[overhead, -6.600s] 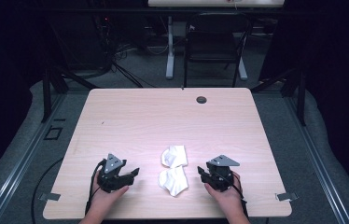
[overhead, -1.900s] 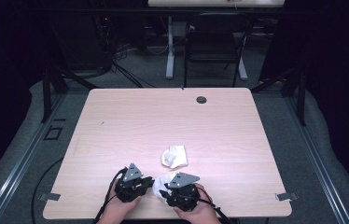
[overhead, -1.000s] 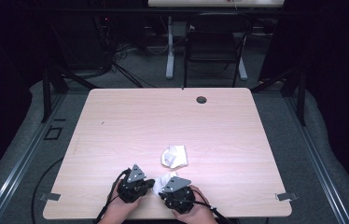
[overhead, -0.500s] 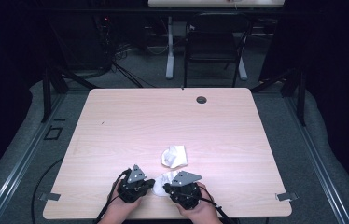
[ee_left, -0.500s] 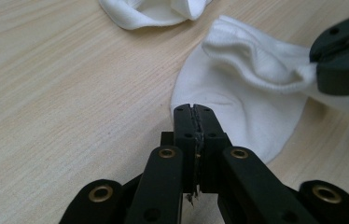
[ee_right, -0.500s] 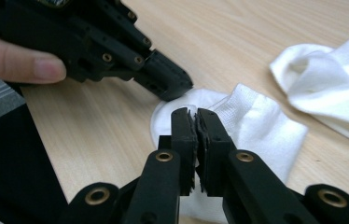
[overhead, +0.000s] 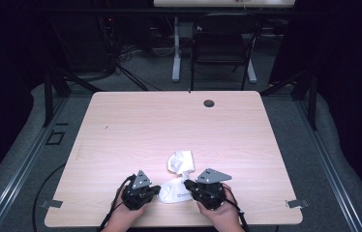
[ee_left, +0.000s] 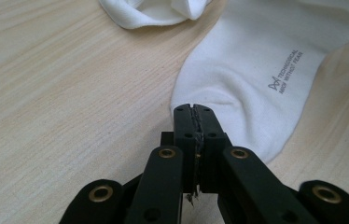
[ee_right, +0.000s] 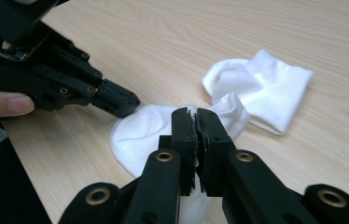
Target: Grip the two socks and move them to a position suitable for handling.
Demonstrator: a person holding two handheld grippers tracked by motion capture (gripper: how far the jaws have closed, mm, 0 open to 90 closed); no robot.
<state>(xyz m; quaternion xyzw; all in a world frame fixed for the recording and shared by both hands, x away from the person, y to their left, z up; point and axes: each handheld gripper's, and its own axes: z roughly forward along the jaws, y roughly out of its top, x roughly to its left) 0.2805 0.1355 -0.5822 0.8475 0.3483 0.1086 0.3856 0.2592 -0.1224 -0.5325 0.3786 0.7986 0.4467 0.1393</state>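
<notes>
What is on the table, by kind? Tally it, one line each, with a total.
White socks: 2, the near sock pinched at its two ends by the left gripper and the right gripper, and the far sock lying bunched.
Grippers: 2.
Dark round grommet: 1.
Total: 5.

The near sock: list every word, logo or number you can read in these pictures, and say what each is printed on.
"TECHNICAL" – grey print on the near sock, left gripper view.
A second, smaller line under it, beside a small logo mark: too small to read surely.
The same print in the high view is a blur.
The other sock shows no print.
</notes>
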